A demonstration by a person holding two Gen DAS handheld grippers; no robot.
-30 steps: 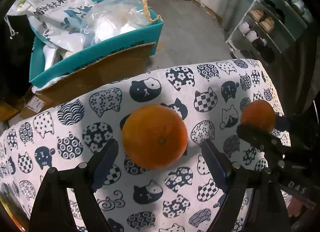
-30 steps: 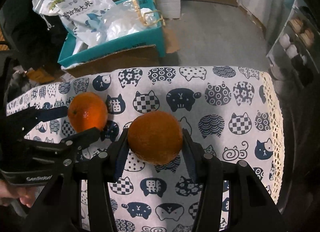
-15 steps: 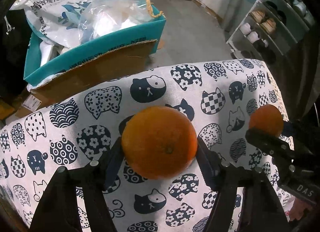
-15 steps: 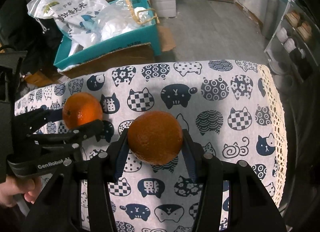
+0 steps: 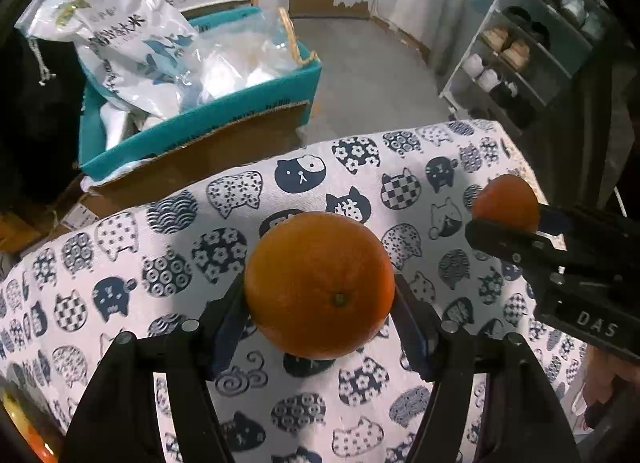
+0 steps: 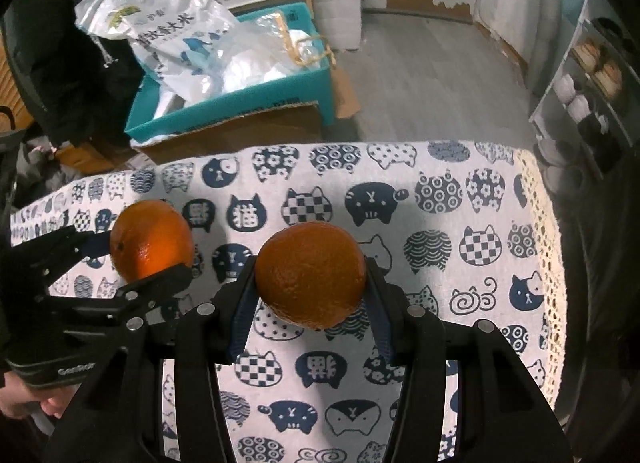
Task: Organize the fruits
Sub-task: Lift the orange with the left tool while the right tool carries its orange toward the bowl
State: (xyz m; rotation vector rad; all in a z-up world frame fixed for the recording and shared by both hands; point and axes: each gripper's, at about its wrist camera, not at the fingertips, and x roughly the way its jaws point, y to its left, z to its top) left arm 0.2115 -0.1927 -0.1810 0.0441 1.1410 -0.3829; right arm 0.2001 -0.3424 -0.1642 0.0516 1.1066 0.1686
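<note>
Oranges, 2: left tongs point(image 5: 320, 315) have just closed onto 1 orange point(image 5: 319, 285); right tongs point(image 6: 310, 299) clamp the other orange point(image 6: 310, 274) above the cat-print surface point(image 6: 460, 223).

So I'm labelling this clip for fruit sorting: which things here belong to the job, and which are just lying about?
Part of the job:
- orange in the left hand-held gripper
- orange in the right hand-held gripper

Just lying about:
- cat-print tablecloth
- teal box of bags
- rice bag
- shoe rack
</note>
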